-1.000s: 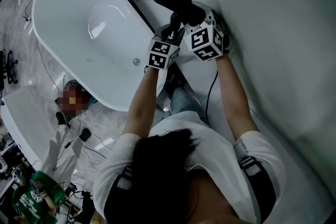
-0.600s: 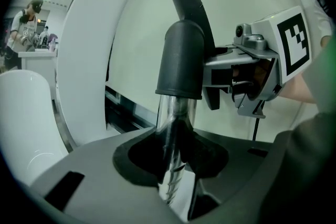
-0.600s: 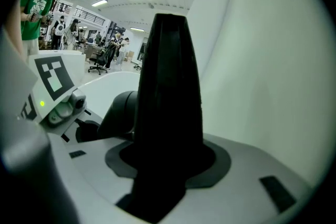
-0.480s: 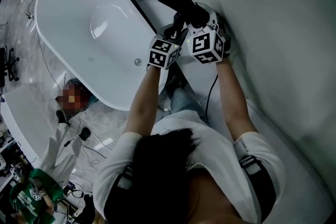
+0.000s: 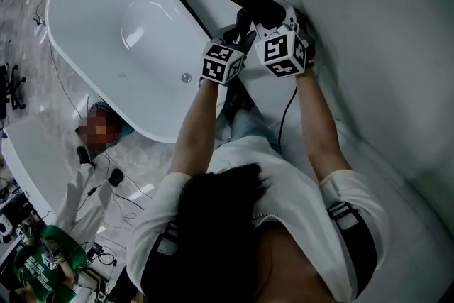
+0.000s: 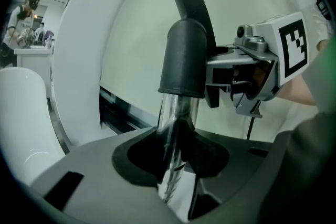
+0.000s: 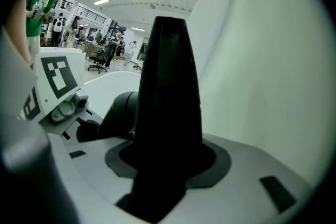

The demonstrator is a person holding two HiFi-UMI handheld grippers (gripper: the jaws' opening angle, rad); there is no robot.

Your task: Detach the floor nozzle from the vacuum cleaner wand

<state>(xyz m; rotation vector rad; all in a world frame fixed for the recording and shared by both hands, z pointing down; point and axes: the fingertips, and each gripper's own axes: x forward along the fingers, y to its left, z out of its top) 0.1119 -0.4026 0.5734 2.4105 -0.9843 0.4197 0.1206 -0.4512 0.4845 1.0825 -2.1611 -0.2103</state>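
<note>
Left gripper (image 6: 175, 162) clamping chrome wand (image 6: 176, 113) below black collar (image 6: 184, 57) | right gripper (image 7: 163, 176) clamping black nozzle (image 7: 168, 86), both being held just beside the bathtub (image 5: 85, 74) rim | risk: smooth chrome slipping through pads during pull; nozzle releasing suddenly, swinging into bathtub | bathtub: showing only its drain (image 5: 186, 78), nothing else visible inside.

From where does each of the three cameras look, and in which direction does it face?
Head view: above the person's head, facing steeply down; shows hair, shoulders, both arms, the left gripper and right gripper, with a bathtub at the left.
Left gripper view: rides on the left gripper, looks along its jaws, shut on the wand; the right gripper shows at the right.
Right gripper view: rides on the right gripper, looks along its jaws, shut on the nozzle; the left gripper shows at the left.
Shared: each gripper view shows the other gripper.
</note>
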